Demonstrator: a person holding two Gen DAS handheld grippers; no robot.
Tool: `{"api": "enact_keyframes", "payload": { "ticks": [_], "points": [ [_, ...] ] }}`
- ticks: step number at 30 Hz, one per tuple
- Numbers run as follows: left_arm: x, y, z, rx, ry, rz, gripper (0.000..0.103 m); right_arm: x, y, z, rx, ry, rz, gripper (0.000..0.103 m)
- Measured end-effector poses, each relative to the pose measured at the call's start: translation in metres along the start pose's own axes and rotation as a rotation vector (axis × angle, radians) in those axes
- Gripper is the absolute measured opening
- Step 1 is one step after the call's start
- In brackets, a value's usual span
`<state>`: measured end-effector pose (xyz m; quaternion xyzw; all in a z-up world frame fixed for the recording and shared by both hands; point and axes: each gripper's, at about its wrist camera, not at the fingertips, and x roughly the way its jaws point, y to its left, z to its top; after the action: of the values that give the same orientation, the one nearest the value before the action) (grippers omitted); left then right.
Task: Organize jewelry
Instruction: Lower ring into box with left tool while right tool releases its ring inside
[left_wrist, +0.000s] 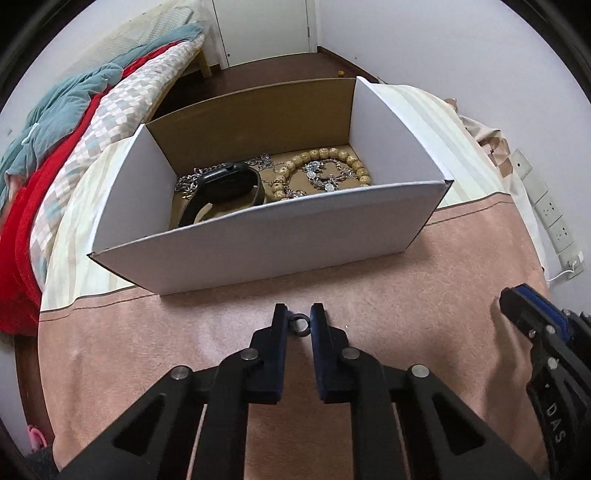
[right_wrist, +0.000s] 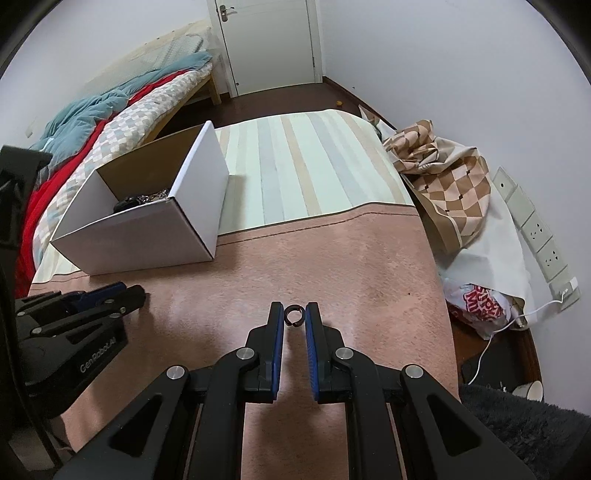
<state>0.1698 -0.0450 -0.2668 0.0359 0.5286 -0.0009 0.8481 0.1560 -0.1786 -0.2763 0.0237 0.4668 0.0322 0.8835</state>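
Note:
My left gripper (left_wrist: 298, 314) is low over the pink blanket (left_wrist: 184, 332), shut on a small dark ring with a silver stud (left_wrist: 301, 326). My right gripper (right_wrist: 294, 312) is shut on a thin dark open ring (right_wrist: 286, 316), also just above the pink blanket. Each gripper shows at the edge of the other's view: the right gripper (left_wrist: 511, 297) and the left gripper (right_wrist: 136, 293). Ahead stands an open white cardboard box (left_wrist: 258, 229). In it lie a black band (left_wrist: 225, 184), a wooden bead bracelet (left_wrist: 317, 157) and silver chains (left_wrist: 186, 181).
The box (right_wrist: 140, 236) rests on a striped sheet (right_wrist: 303, 166). A bed with red, teal and checked bedding (left_wrist: 74, 147) runs along the left. To the right are a checked cloth (right_wrist: 443, 173), a plastic bag (right_wrist: 480, 306), wall sockets (right_wrist: 535, 229) and a white cable.

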Motion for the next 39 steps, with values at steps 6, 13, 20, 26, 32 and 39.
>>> {"api": "enact_keyframes", "payload": {
  "ticks": [6, 13, 20, 26, 32, 39],
  "points": [
    [-0.010, 0.008, 0.000, -0.014, -0.005, -0.017, 0.010, -0.011, 0.001, 0.006, 0.017, -0.031, 0.017, 0.012],
    [-0.060, 0.041, 0.029, -0.082, -0.068, -0.083, 0.010, -0.033, 0.015, 0.031, 0.026, -0.055, 0.104, 0.012],
    [-0.051, 0.090, 0.093, -0.135, -0.013, -0.148, 0.010, -0.024, 0.055, 0.100, -0.018, -0.019, 0.276, 0.012],
    [-0.015, 0.115, 0.129, -0.151, 0.066, -0.151, 0.010, 0.018, 0.083, 0.142, -0.068, 0.094, 0.333, 0.012],
    [0.000, 0.119, 0.146, -0.155, 0.110, -0.155, 0.011, 0.053, 0.096, 0.156, -0.087, 0.209, 0.350, 0.013],
    [-0.019, 0.127, 0.156, -0.159, 0.064, -0.113, 0.040, 0.054, 0.086, 0.164, -0.020, 0.244, 0.365, 0.031]
  ]
}}
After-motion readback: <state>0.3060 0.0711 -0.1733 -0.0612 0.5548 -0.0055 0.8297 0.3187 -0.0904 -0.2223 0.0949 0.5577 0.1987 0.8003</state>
